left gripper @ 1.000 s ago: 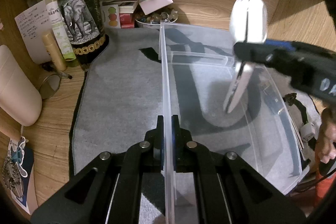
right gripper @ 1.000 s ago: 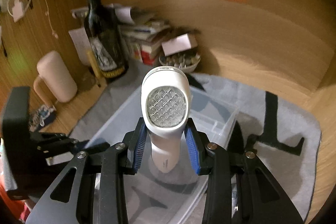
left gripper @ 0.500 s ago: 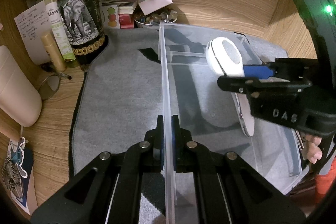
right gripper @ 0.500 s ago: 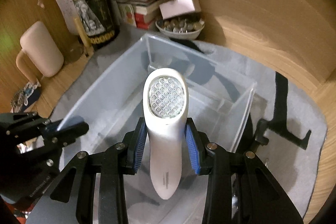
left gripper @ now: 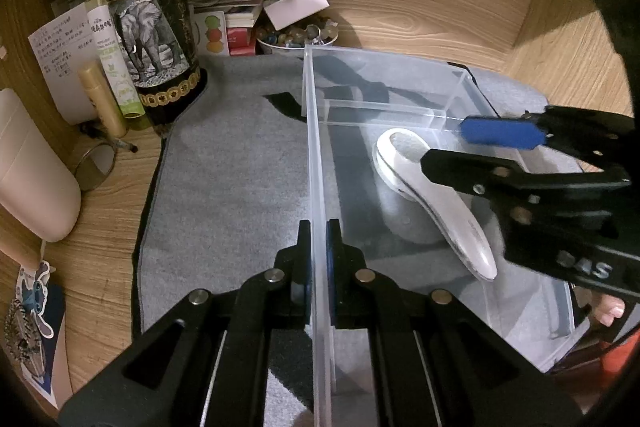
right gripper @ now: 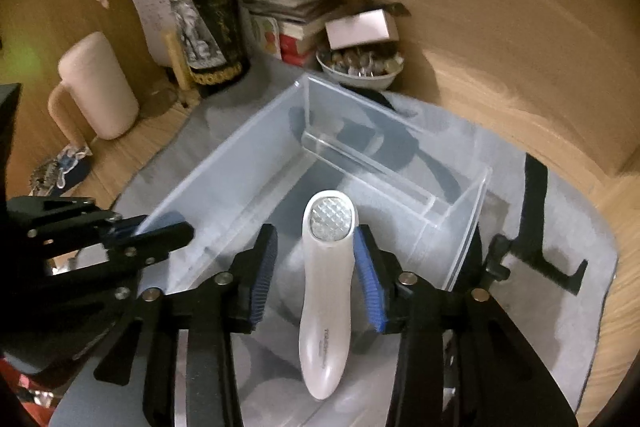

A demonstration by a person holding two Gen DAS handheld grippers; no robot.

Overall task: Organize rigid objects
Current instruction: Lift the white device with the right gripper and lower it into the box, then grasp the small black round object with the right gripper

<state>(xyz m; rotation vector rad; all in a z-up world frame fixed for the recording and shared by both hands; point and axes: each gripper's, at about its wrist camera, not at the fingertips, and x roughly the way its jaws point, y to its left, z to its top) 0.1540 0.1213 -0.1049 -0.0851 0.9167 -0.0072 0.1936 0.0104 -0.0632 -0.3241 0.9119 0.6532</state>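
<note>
A white handheld device (left gripper: 432, 195) with a round textured head lies on the floor of the clear plastic bin (left gripper: 316, 147), head toward the bin's inner divider. My right gripper (right gripper: 316, 233) hovers over the device (right gripper: 326, 307) with its jaws opening. A gap shows at the left blue pad (right gripper: 264, 267), and the right pad sits close beside the device's neck. In the left wrist view the right gripper (left gripper: 460, 147) reaches in from the right. My left gripper (left gripper: 318, 231) is shut on the bin's near side wall and also shows in the right wrist view (right gripper: 160, 227).
The bin (right gripper: 240, 155) stands on a grey mat (left gripper: 232, 167) on a wooden desk. A dark wine bottle (left gripper: 148, 7), tubes, books and a bowl of beads (left gripper: 296, 35) crowd the back. A pink mug (left gripper: 32, 179) stands left. A black stand (right gripper: 536, 227) lies right of the bin.
The right gripper came down into the bin with the white device and its jaws spread. The device went from upright in the grip to lying on the bin floor. The left gripper stayed put.
</note>
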